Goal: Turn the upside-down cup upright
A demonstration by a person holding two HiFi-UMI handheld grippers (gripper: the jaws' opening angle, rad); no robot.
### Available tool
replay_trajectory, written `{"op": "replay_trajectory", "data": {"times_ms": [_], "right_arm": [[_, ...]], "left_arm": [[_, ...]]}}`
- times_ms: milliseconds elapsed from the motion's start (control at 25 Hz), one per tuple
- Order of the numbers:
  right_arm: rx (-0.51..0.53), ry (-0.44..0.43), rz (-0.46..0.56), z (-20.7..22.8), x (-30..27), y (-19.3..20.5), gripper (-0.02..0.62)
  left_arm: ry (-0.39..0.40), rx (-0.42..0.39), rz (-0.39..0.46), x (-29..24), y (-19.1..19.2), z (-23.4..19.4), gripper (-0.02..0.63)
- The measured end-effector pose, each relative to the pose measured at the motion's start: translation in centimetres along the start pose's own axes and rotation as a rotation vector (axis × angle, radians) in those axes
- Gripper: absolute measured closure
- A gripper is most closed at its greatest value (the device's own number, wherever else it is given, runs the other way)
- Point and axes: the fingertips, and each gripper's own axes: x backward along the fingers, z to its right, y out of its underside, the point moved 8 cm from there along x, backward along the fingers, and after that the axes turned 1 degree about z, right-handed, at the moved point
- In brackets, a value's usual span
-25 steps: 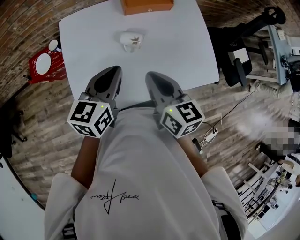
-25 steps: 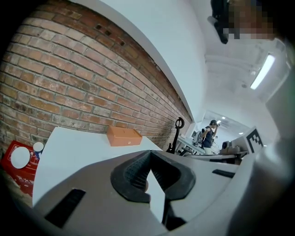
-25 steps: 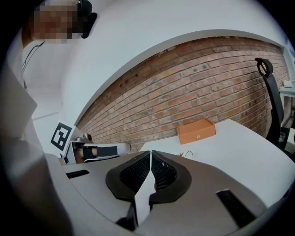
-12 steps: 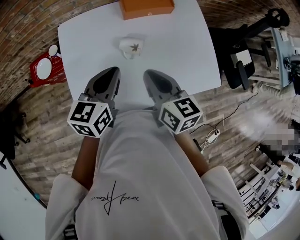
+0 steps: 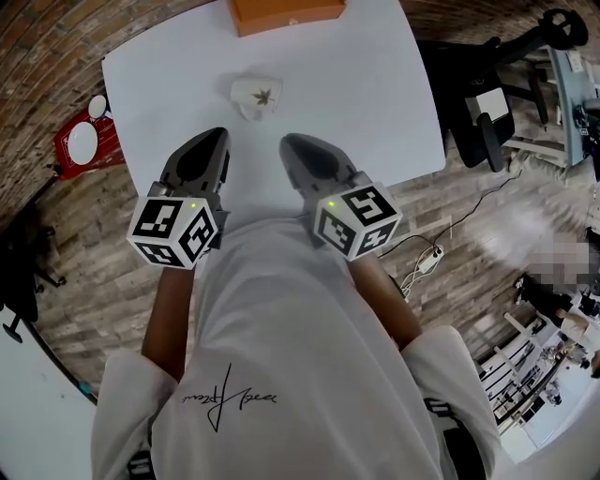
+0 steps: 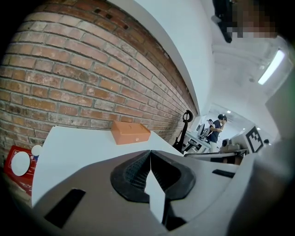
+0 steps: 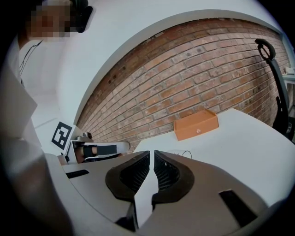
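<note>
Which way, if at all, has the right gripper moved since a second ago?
Yes. The right gripper has eased forward over the table toward the upside-down cup. The gap between them in the head view has shrunk, but they are not touching.

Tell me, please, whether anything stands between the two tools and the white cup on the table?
Nothing visible does. Only bare white tabletop lies between the left tool, the right tool and the white leaf-printed cup. The orange box sits beyond the cup, out of the way.
</note>
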Motion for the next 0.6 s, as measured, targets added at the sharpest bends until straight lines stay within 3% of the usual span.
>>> {"op": "replay_trajectory", "data": {"times_ms": [600], "right_arm": [[-0.044,-0.005,-0.051,2.2,-2.3,0.2,0.572]], "left_arm": [[0.010,0.035,-0.066,-3.5,-0.1,-2.0,0.595]]}}
